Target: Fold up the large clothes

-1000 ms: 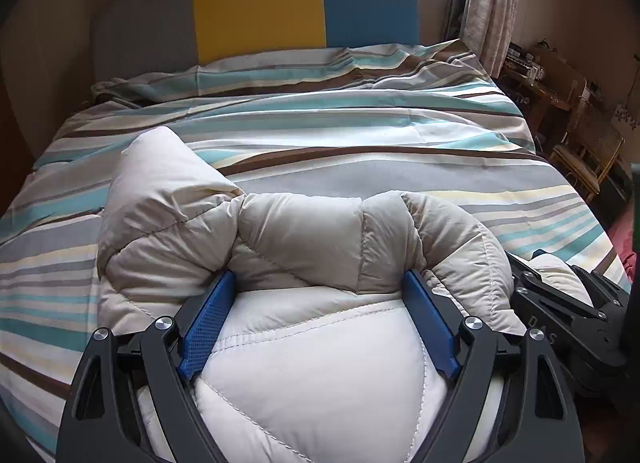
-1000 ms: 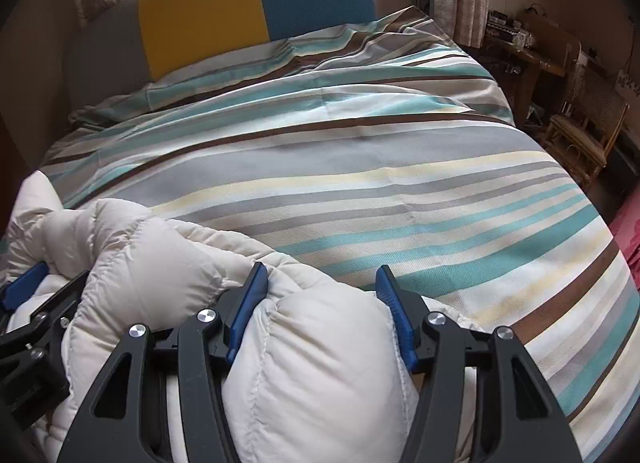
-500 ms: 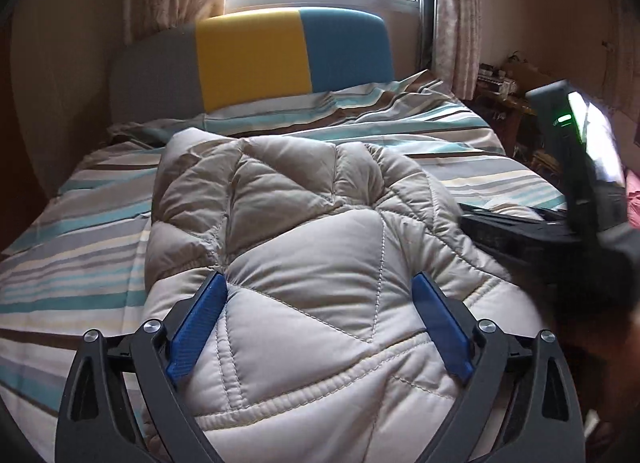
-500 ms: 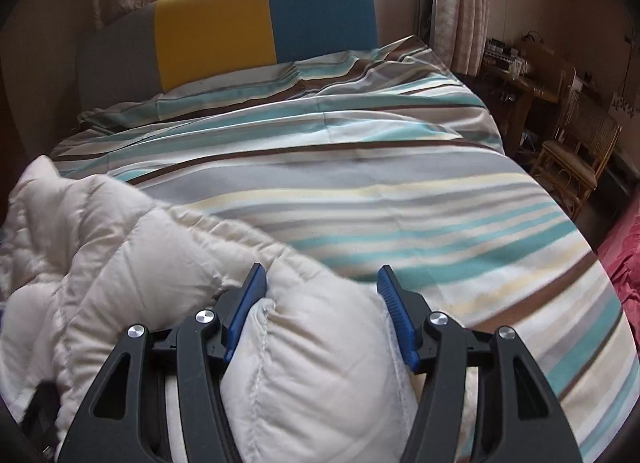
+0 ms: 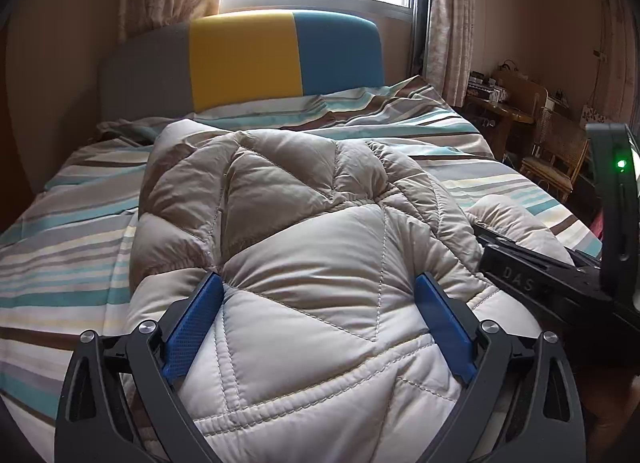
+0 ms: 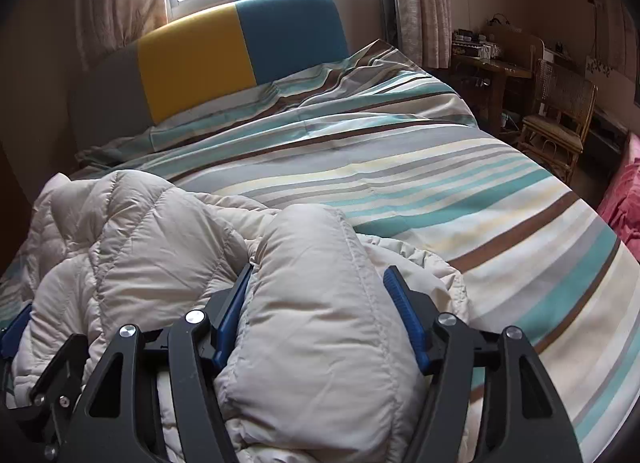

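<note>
As my left gripper (image 5: 318, 303) stood wide around the puffy jacket (image 5: 304, 231) bundled on the striped bed (image 6: 460, 199), my right gripper (image 6: 318, 303) was opening around a padded fold; released, the springy filling could undo the fold.

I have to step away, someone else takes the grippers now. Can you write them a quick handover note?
Left gripper: jaws wide, straddling the quilted body of the puffer jacket; not clearly clamping.
Right gripper: jaws opening, with a puffy sleeve-like roll of the jacket between them.
The cream jacket lies bunched at the near end of the striped bed, the grippers side by side on it.
Done: jacket gathered into a rough heap; no neat fold visible.
Left: let go, spread it out, fold sleeves in, fold the body.
</note>
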